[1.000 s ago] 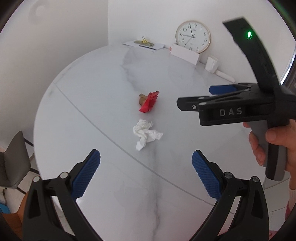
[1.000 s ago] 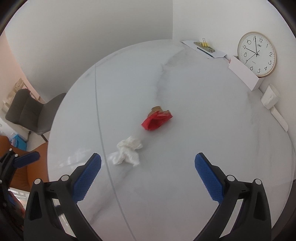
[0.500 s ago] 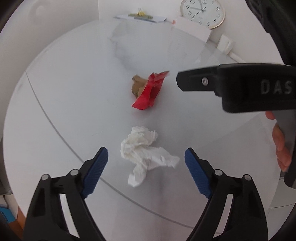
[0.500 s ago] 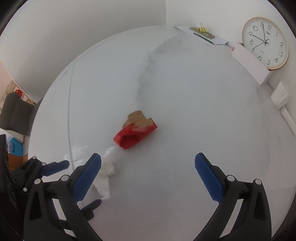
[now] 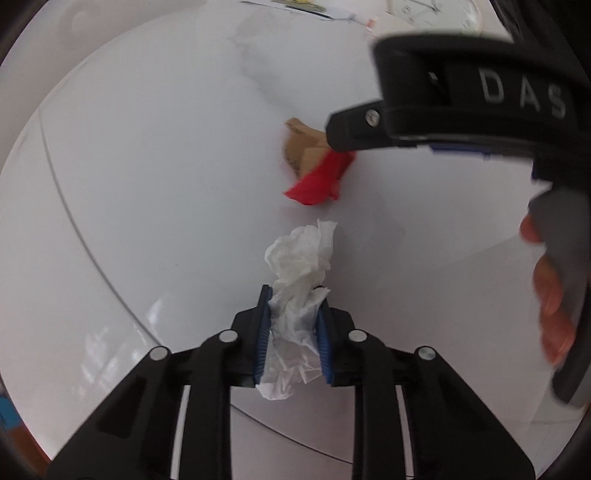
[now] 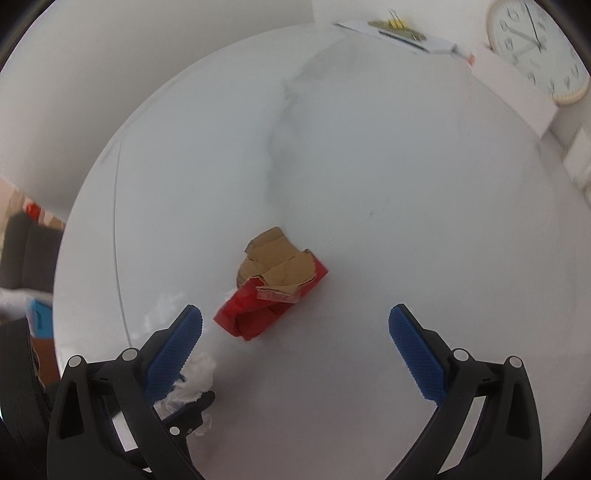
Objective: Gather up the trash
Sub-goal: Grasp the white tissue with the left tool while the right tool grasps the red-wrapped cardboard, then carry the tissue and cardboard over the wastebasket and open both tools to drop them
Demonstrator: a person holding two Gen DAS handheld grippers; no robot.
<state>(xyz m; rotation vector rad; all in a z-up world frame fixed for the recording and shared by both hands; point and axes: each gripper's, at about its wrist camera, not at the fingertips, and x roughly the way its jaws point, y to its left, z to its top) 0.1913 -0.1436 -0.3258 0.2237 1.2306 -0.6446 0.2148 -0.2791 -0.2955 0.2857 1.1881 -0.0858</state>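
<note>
A crumpled white tissue [image 5: 301, 266] lies on the round white marble table [image 5: 147, 166], and my left gripper [image 5: 293, 301] is shut on its near end, blue pads pressing both sides. Just beyond it sits a torn red-and-brown cardboard wrapper [image 5: 314, 177]. In the right wrist view the same wrapper [image 6: 273, 291] lies just ahead of my right gripper [image 6: 295, 321], which is open and hovers over it with nothing between its fingers. The tissue [image 6: 194, 376] shows at that view's lower left, behind the left finger. A hand [image 5: 550, 295] holds the right gripper's grey handle.
A round wall clock [image 6: 539, 48] and a white box [image 6: 513, 96] stand at the table's far right edge. Papers with a yellow clip [image 6: 399, 29] lie at the far edge. A dark chair [image 6: 26, 251] sits beyond the table's left rim.
Both grippers came down toward the table. My left gripper closed from wide open onto the tissue. The right gripper stayed open and drew nearer the red wrapper.
</note>
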